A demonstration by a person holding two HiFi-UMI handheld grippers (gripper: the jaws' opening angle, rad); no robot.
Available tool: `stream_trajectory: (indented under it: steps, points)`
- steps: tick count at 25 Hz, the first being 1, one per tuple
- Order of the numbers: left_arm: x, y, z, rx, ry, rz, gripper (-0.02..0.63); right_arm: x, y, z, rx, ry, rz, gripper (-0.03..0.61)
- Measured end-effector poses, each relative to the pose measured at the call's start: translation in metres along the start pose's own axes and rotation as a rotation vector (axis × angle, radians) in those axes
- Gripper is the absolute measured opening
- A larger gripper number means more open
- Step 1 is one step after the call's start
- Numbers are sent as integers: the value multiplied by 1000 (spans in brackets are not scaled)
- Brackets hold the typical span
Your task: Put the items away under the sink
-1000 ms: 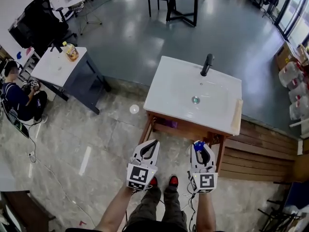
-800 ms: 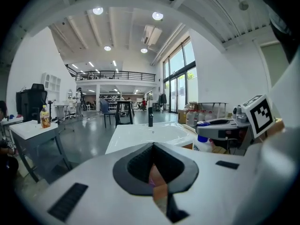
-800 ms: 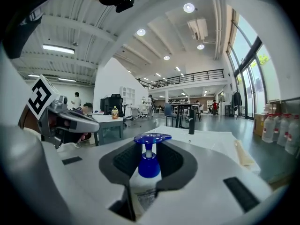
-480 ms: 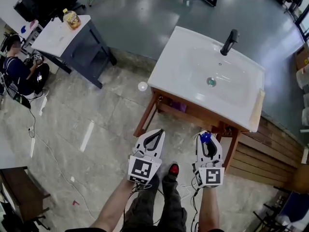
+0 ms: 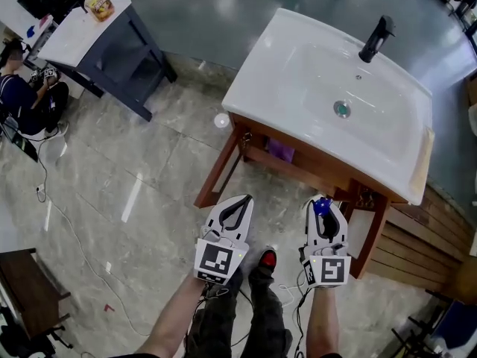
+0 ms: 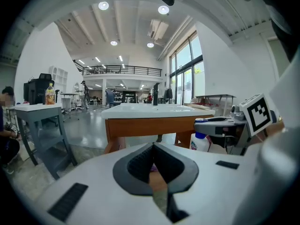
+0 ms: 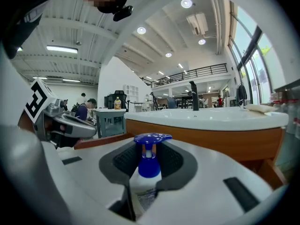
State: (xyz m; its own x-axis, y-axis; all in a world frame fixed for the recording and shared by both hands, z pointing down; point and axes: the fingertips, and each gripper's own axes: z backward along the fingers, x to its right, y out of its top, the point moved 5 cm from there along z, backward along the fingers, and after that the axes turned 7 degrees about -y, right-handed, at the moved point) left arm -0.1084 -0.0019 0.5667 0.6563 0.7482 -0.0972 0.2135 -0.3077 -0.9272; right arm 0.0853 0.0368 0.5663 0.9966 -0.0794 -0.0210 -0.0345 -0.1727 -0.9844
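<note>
bottle [image 7: 149, 167]: white body, blue pump top, upright, clamped between the jaws of the right gripper [image 5: 323, 204], near side of the sink.
sink [image 5: 262, 71]: white basin on a wooden stand [image 5: 215, 179].
purple item [image 5: 281, 151]: under the sink, left part; kind unclear.

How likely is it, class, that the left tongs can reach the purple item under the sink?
Likely yes: the left tongs face the sink stand's open front, with nothing between them and the purple item. Their jaws are together, so they must open first.
</note>
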Motion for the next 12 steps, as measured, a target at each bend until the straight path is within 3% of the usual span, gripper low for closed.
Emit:
stream_trajectory:
  steps: [12]
  points:
    - [-11,-77,-59,25,-9,-3,6,14,-91,-35,5,-2,21,110]
